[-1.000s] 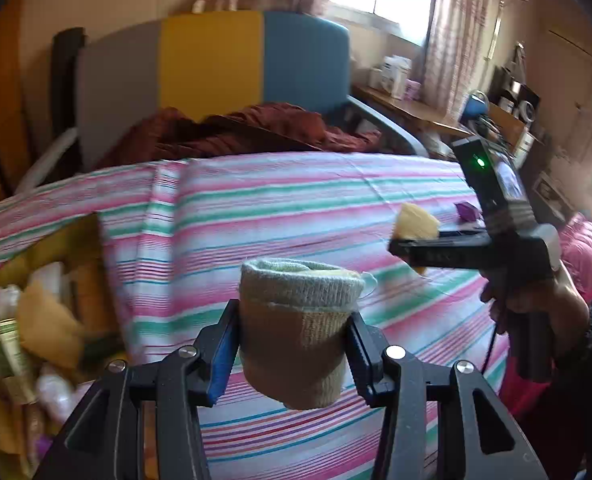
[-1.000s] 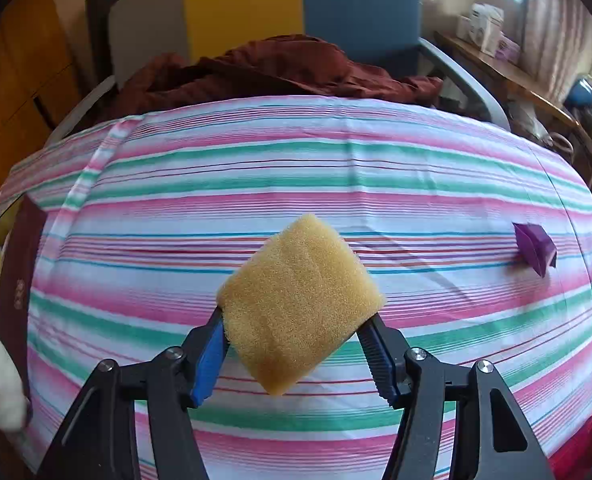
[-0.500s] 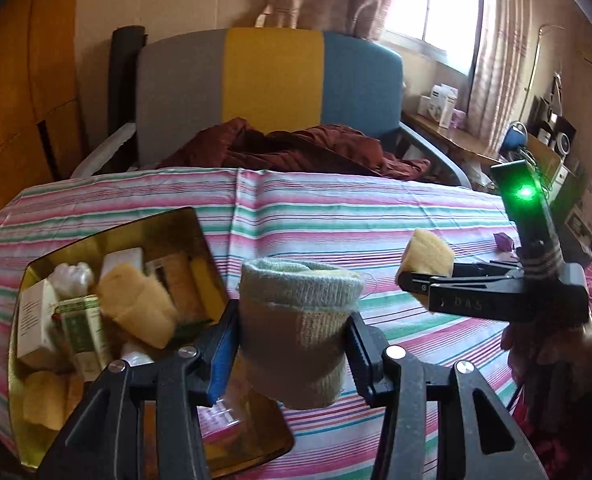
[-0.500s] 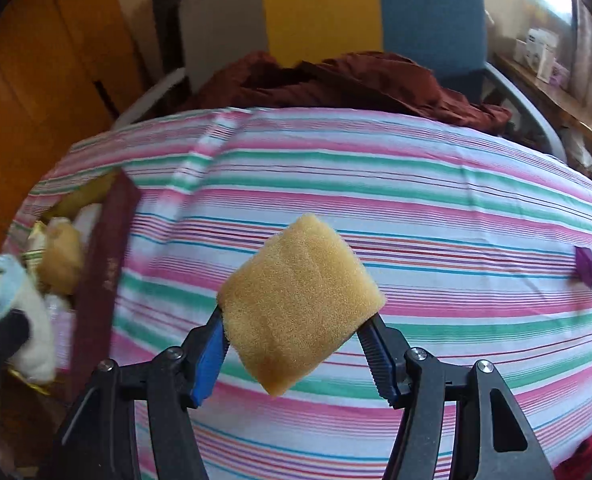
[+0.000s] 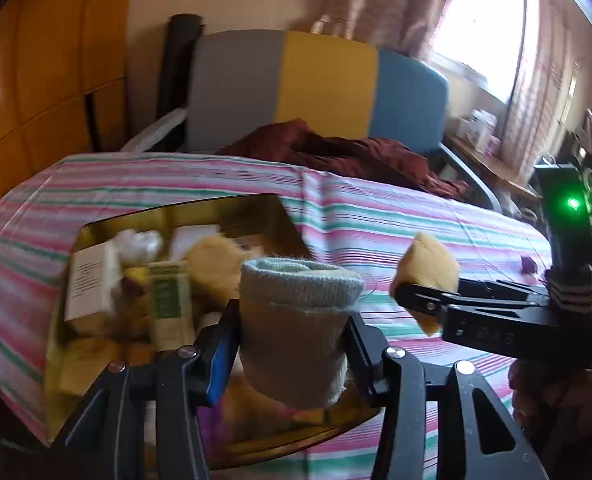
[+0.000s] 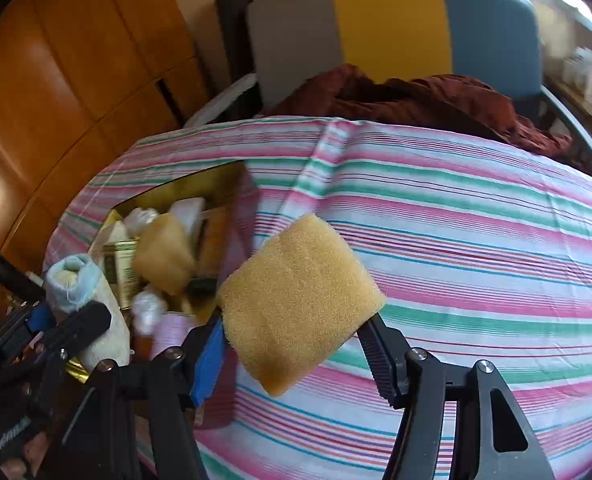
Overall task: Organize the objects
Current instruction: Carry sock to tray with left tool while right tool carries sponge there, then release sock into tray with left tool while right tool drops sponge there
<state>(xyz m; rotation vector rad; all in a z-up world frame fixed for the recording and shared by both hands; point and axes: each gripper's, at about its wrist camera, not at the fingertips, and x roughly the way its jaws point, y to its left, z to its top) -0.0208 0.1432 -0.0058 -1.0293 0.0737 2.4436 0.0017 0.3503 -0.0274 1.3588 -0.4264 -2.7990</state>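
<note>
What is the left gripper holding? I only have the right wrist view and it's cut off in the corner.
Observer: A rolled sock, cuff up, clamped between both pads of the left gripper.
Operator: Anything loose on the cloth off to the right?
Observer: One small purple thing on the striped cloth, beyond the right gripper and its sponge.
Operator: Any status light on my unit?
Observer: Yes, a green light glows on the block above the right gripper.
</note>
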